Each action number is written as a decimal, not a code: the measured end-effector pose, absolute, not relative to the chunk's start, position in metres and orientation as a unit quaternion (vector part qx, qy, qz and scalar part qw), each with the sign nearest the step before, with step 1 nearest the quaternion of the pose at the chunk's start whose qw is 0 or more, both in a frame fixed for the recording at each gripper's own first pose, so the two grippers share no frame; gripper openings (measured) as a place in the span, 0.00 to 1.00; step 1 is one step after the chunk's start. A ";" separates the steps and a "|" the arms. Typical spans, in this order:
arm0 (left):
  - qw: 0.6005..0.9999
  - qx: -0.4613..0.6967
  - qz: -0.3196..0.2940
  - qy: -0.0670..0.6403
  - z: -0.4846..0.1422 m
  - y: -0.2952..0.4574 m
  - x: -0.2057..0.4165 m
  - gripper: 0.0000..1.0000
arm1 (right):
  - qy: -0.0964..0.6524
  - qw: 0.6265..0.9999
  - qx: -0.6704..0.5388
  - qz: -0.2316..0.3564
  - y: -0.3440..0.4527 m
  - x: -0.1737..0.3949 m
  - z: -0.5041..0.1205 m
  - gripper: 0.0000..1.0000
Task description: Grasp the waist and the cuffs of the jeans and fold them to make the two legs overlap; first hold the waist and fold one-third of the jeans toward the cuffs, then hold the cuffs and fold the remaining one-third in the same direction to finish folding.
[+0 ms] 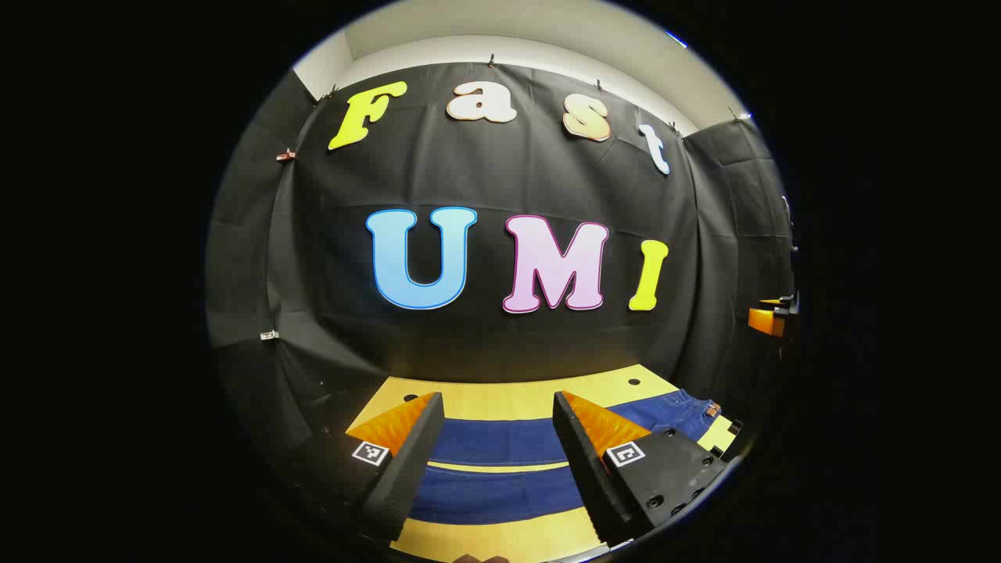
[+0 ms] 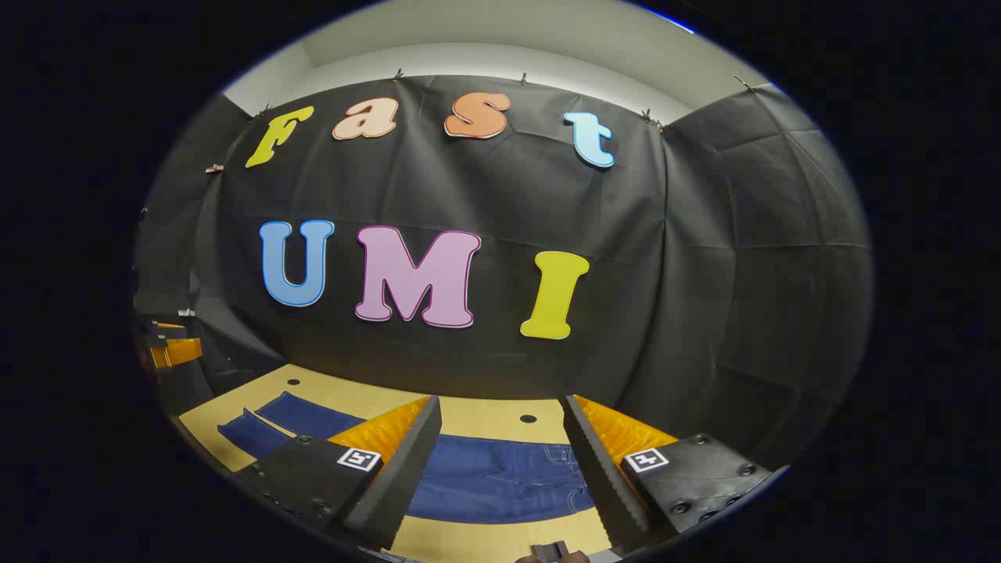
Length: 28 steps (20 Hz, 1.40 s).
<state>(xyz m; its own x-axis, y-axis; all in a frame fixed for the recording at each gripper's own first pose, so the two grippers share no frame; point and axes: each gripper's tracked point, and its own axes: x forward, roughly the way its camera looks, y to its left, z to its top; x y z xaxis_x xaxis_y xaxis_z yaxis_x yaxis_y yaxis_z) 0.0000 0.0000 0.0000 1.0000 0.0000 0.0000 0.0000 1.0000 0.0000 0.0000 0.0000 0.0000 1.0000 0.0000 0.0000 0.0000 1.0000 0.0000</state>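
Blue jeans (image 1: 500, 442) lie flat on the yellow table (image 1: 500, 403). In the left gripper view the two legs run as separate bands, with the waist (image 1: 692, 410) at the right. My left gripper (image 1: 497, 399) hovers open over the legs, holding nothing. In the right gripper view the jeans' hip and waist part (image 2: 500, 477) lies between the fingers, and the legs (image 2: 274, 426) stretch away to the left. My right gripper (image 2: 500, 400) is also open and raised off the cloth. Each view catches part of the other gripper at its edge, the right gripper (image 1: 770, 319) and the left gripper (image 2: 174, 350).
The black cloth wall (image 2: 485, 195) closes the booth just behind the table's far edge. Small dark holes (image 2: 528, 418) dot the tabletop (image 2: 469, 539). A bare strip of table runs in front of the jeans.
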 end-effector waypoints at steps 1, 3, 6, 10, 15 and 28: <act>1.000 0.003 0.001 0.000 0.000 0.001 -0.002 0.82 | 0.001 1.000 0.000 -0.002 -0.003 -0.002 0.000 0.97; 1.000 0.005 0.000 0.002 0.000 0.001 -0.004 0.82 | -0.001 1.000 0.006 -0.004 -0.006 -0.004 0.001 0.97; 1.000 0.005 0.000 0.002 0.003 0.002 -0.010 0.82 | -0.002 1.000 -0.001 -0.006 -0.009 -0.007 0.002 0.97; 1.000 0.012 -0.002 0.004 0.003 0.006 -0.019 0.82 | -0.003 1.000 -0.014 -0.001 -0.006 -0.008 0.001 0.97; 1.000 0.017 -0.001 0.006 0.001 0.017 -0.029 0.82 | -0.010 1.000 -0.022 0.004 0.001 -0.010 0.006 0.97; 0.991 0.056 -0.066 0.102 -0.076 0.093 -0.044 0.82 | 0.013 0.993 -0.116 -0.015 -0.036 0.008 -0.025 0.97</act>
<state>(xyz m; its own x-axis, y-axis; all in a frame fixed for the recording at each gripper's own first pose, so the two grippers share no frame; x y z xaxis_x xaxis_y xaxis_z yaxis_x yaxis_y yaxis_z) -0.0437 0.0927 -0.0760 0.9704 -0.1196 -0.2096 0.1425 0.9850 0.0973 0.0079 -0.0362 -0.0254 0.9992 -0.0336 -0.0221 0.0276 0.9724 -0.2317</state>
